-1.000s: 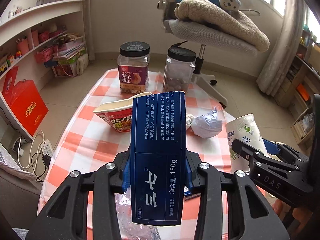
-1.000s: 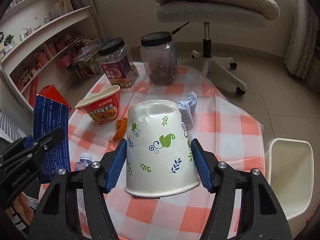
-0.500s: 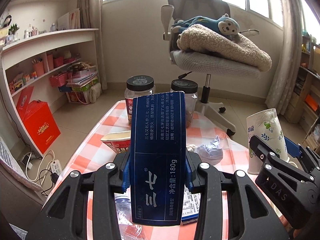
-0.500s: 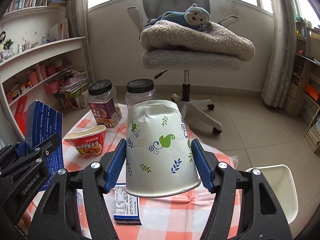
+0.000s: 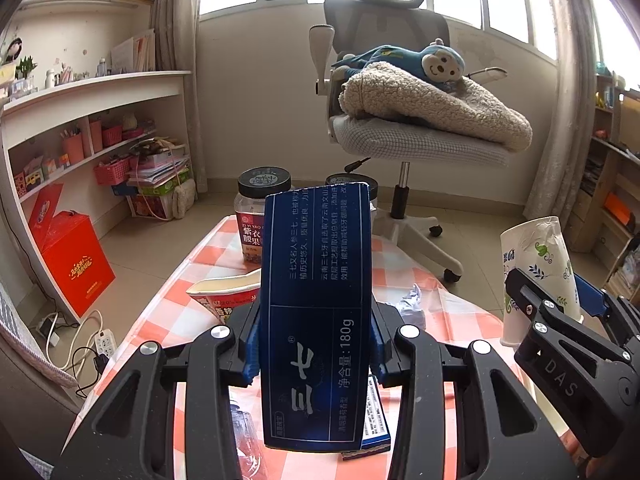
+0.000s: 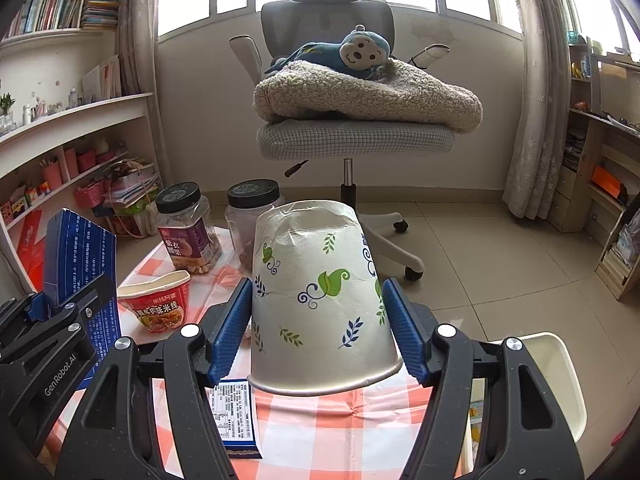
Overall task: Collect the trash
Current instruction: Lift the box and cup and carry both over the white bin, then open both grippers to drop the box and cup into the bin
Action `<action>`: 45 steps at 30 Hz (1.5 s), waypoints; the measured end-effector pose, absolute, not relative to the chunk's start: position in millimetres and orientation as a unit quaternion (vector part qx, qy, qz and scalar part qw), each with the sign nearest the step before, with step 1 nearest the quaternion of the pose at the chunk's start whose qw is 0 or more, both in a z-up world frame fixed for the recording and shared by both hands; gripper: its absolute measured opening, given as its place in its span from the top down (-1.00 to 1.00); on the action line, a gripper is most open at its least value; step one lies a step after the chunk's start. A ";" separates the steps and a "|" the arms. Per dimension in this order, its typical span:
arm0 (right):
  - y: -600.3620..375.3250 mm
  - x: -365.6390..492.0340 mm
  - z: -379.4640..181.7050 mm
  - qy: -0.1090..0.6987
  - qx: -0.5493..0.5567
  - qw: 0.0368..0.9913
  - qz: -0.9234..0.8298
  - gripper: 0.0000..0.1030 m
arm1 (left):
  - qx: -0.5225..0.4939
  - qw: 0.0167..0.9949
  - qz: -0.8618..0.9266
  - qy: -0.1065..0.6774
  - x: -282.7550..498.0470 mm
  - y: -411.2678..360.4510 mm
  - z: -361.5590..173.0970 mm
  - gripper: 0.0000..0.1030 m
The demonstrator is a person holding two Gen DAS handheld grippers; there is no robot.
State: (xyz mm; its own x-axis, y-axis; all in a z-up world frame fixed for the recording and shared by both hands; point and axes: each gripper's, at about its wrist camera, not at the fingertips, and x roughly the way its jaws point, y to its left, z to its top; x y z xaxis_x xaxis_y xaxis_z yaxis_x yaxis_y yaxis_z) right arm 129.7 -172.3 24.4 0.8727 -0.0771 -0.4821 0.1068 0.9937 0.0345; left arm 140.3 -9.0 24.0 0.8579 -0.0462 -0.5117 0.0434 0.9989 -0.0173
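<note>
My left gripper (image 5: 316, 340) is shut on a dark blue toothpaste box (image 5: 320, 300), held upright above the table; the box also shows in the right wrist view (image 6: 80, 256). My right gripper (image 6: 324, 328) is shut on an upside-down white paper cup with leaf print (image 6: 320, 292), also seen in the left wrist view (image 5: 536, 272). On the checked tablecloth (image 6: 320, 432) lie a red instant-noodle cup (image 6: 156, 304), a crumpled wrapper (image 5: 412, 300), a flat blue-edged box (image 6: 234, 416) and a clear plastic bottle (image 5: 244, 432).
Two black-lidded jars (image 6: 188, 228) (image 6: 250, 220) stand at the table's far end. A white bin (image 6: 556, 380) sits on the floor to the right. An office chair (image 6: 356, 136) with blanket and plush monkey stands behind. Shelves (image 5: 80, 128) line the left wall.
Both grippers have lifted and tilted up with their loads; the view now takes in more of the chair and windows. The holds on the box and cup are unchanged.
</note>
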 end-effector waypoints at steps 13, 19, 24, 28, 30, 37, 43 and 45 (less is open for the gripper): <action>-200.5 119.7 28.1 0.245 0.036 0.966 -0.072 -0.22 | 0.004 0.963 -0.054 0.265 133.9 -40.3 25.7 0.21; -217.7 113.0 28.7 0.245 0.039 0.965 -0.088 -0.22 | 0.005 0.962 -0.073 0.264 131.0 -62.1 27.0 0.21; -238.5 105.8 29.5 0.242 0.040 0.963 -0.108 -0.22 | 0.006 0.960 -0.090 0.267 129.7 -81.1 27.1 0.21; -260.7 100.3 30.2 0.242 0.048 0.960 -0.129 -0.22 | 0.009 0.957 -0.103 0.269 128.2 -98.1 26.2 0.21; -272.9 97.4 29.5 0.244 0.054 0.958 -0.140 -0.23 | 0.012 0.957 -0.110 0.269 126.1 -106.3 25.8 0.21; -318.2 84.8 25.1 0.250 0.079 0.947 -0.184 -0.24 | 0.026 0.952 -0.136 0.274 119.5 -139.4 21.5 0.21; -356.9 69.8 23.3 0.253 0.106 0.936 -0.220 -0.35 | 0.039 0.945 -0.165 0.279 111.2 -173.0 18.6 0.21; -369.7 64.8 21.5 0.257 0.114 0.930 -0.238 -0.44 | 0.042 0.942 -0.176 0.281 108.2 -185.0 18.1 0.21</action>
State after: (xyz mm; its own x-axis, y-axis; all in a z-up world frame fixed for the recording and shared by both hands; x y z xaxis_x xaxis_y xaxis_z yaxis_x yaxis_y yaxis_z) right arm 64.8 -369.7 21.5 0.7547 -0.3839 -0.5320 0.5015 0.8604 0.0905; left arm 108.2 -185.0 18.1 0.7797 -0.3083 -0.5450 0.3557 0.9344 -0.0197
